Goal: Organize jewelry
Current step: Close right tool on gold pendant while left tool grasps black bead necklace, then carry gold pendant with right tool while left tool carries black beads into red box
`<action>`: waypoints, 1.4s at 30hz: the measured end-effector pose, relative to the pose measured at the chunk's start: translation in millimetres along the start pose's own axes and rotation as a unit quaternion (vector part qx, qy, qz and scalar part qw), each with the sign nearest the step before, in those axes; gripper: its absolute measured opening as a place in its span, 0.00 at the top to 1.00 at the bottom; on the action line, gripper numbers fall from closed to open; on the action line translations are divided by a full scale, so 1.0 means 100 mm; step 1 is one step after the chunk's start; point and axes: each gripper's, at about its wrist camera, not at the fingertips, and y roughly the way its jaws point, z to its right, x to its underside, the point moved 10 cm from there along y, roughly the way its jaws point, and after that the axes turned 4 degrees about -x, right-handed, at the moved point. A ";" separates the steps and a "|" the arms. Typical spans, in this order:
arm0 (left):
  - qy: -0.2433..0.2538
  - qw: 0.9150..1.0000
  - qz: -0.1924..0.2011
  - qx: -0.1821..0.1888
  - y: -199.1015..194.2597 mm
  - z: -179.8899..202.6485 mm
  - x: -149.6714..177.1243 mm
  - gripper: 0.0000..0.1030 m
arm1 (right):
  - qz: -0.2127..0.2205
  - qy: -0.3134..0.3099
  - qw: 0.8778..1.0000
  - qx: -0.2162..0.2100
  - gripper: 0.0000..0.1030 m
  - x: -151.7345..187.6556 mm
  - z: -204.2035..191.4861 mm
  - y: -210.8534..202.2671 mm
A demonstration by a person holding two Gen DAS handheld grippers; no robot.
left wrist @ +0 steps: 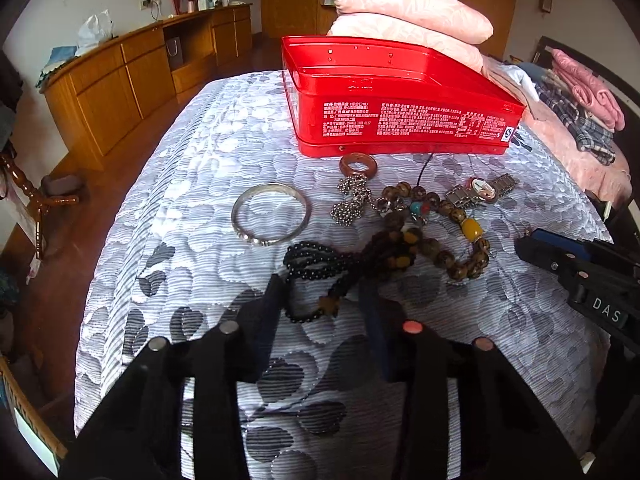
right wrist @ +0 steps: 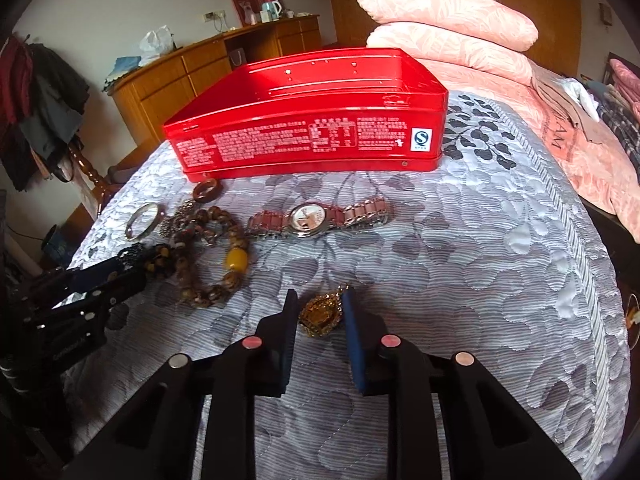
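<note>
An open red tin (left wrist: 400,120) stands on the grey patterned bedspread (left wrist: 200,160). In front of it lie a brown ring (left wrist: 344,166), a silver bangle (left wrist: 256,238), a silver ball chain (left wrist: 352,200), a wooden bead bracelet with a yellow bead (left wrist: 470,228) and a metal watch (right wrist: 308,216). My left gripper (left wrist: 322,292) has its pads against a black bead necklace (left wrist: 316,268) lying on the bed. My right gripper (right wrist: 321,291) is closed on a gold pendant (right wrist: 320,314), which still rests on the cover. Its fingertips (left wrist: 532,246) also show in the left wrist view.
Folded pink quilts (left wrist: 408,12) are stacked behind the tin. Clothes (left wrist: 580,112) lie at the right. The bed's left edge drops to a wooden floor (left wrist: 68,208), with a long wooden cabinet (left wrist: 120,80) along the wall.
</note>
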 end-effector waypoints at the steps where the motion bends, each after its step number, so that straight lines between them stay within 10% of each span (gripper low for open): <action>1: 0.000 1.000 0.000 0.001 -0.01 0.00 0.01 0.69 | 0.000 0.000 1.000 -0.002 0.78 0.00 -0.01 0.00; 8: -0.013 0.999 -0.014 0.046 -0.12 0.02 0.08 0.69 | -0.002 0.003 1.000 -0.007 0.78 0.02 0.00 0.00; 11: -0.009 0.999 -0.012 0.048 -0.12 0.05 0.06 0.46 | -0.002 0.003 1.000 -0.008 0.78 0.02 0.00 -0.01; 19: 0.030 0.999 0.001 0.034 0.01 0.23 -0.10 0.39 | -0.002 0.006 1.000 -0.011 0.78 0.04 0.00 -0.01; 26: 0.040 0.998 -0.002 0.047 0.06 0.29 -0.09 0.48 | -0.003 0.009 1.000 -0.013 0.78 0.04 -0.01 0.00; 31: 0.016 0.997 0.010 0.075 -0.04 0.31 -0.09 0.77 | -0.003 0.009 1.000 -0.013 0.78 0.03 -0.01 0.00; 42: 0.023 0.997 0.000 0.072 -0.03 0.41 0.01 0.61 | -0.007 0.007 1.000 -0.007 0.77 0.05 -0.02 -0.01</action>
